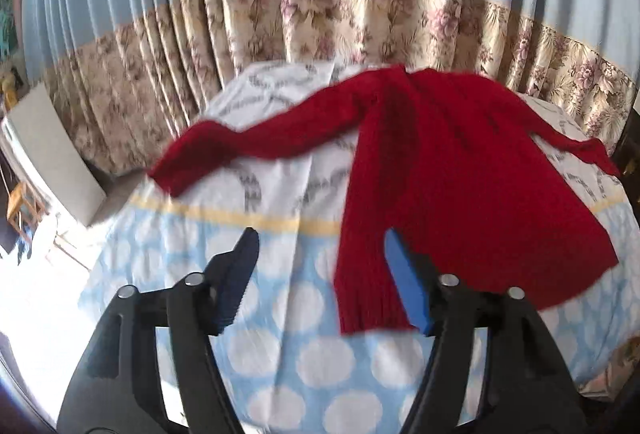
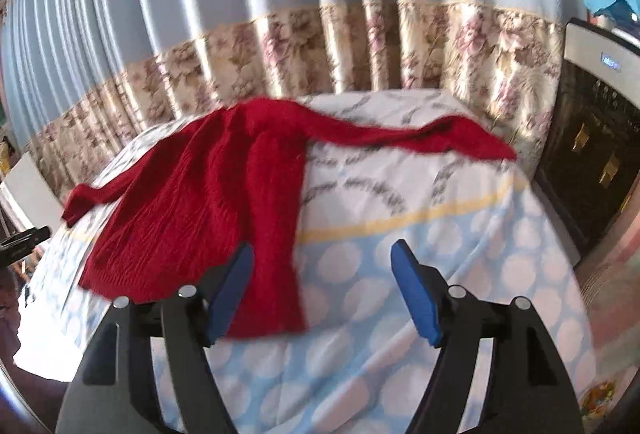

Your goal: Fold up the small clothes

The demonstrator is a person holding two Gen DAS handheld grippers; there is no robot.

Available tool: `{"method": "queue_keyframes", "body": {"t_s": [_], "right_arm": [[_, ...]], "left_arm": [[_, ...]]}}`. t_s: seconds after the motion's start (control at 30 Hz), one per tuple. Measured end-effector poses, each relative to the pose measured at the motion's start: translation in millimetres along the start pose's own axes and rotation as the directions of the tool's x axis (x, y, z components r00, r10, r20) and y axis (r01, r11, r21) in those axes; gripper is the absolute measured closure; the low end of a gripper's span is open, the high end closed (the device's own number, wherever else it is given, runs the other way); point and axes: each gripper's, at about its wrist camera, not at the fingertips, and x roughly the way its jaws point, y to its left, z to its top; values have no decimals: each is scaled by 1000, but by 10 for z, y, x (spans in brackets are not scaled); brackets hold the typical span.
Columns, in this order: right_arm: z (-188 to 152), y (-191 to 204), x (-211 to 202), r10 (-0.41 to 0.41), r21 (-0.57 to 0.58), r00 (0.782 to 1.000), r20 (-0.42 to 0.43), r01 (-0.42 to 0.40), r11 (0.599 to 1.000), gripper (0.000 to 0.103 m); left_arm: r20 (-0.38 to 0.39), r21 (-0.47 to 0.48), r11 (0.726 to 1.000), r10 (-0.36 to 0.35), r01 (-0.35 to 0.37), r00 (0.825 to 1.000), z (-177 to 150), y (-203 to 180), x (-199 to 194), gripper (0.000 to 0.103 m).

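A small red knitted sweater [image 1: 452, 174] lies spread flat on the bed, both sleeves stretched out sideways; it also shows in the right wrist view [image 2: 208, 202]. My left gripper [image 1: 320, 246] is open and empty, held above the sweater's near left hem corner. My right gripper [image 2: 322, 258] is open and empty, held above the sweater's near right hem corner. The left sleeve [image 1: 240, 146] reaches toward the bed's left edge. The right sleeve [image 2: 432, 138] reaches toward the right edge.
The bed sheet [image 1: 256, 314] is white with grey print at the far end and light blue with white dots near me. Blue and floral curtains [image 1: 320, 14] hang behind the bed. A dark cabinet [image 2: 592, 154] stands at the right, a white board [image 1: 52, 150] at the left.
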Motion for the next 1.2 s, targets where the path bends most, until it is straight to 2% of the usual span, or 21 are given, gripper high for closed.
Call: {"method": "queue_keyframes", "body": {"t_s": [0.2,0.27,0.3,0.37,0.4,0.5,0.63,0.77,0.83,0.9,0.93,1.0,1.03,1.07,1.1,1.13,1.17,1.2], "right_arm": [[715,-97,584,-12,-23,999,40,13,1000,31],[1046,-95,962,-25,-39,999,31,26,999,31],[1157,-90,1086,-13,-39,999,36,15,999,31],[1463,7,1567,17,-40,1000,1,-16,999,31],[1572,57,1769,61,-31,998,-15,-61,998,31],[1755,284,2282,134,-47,988,-78,-138,989,29],[1802,599,2966,171,-50,971,-170,-182,982,22],[1687,817,3422,110,-85,965,-238,-133,987,23],[1632,899,3504,96,-98,963,-252,-124,987,91],[1595,972,3402,55,-134,976,-209,-84,987,91],[1566,1036,3287,61,-151,981,-184,-90,984,91],[1471,1208,3013,100,-199,984,-149,-129,971,91],[1360,1359,2849,158,-237,976,-153,-191,952,91],[1281,1464,2780,202,-262,963,-179,-245,934,90],[1111,1634,2716,270,-292,926,-264,-344,893,83],[1009,1711,2674,294,-300,906,-304,-384,873,71],[920,1768,2627,319,-302,888,-331,-420,856,64],[867,1791,2589,347,-292,868,-355,-456,841,51]], "left_arm": [[33,32,999,-14,13,999,570,-119,441,25],[44,44,999,-33,31,999,781,-199,623,19],[44,45,998,-47,45,998,919,-257,758,15],[31,52,997,-64,63,997,1109,-358,983,15],[27,61,996,-71,69,997,1187,-434,1095,14],[27,85,992,-94,91,995,1395,-601,1352,10],[-2,79,989,-124,124,992,1641,-771,1857,7],[-40,89,991,-100,103,994,1779,-886,2342,7],[-64,81,992,-90,95,994,1814,-905,2527,6],[-80,69,994,-78,84,994,1817,-898,2629,7],[-85,61,995,-70,75,994,1814,-877,2656,7],[-81,45,996,-73,77,994,1786,-804,2630,7],[-75,40,997,-68,72,995,1758,-754,2600,7],[-72,38,997,-68,70,995,1738,-719,2585,6],[-72,35,997,-70,72,995,1707,-681,2562,6],[-79,31,997,-72,75,994,1666,-642,2546,6],[-84,28,997,-74,77,994,1636,-615,2537,6],[-88,28,996,-79,82,993,1600,-592,2524,6]]}}
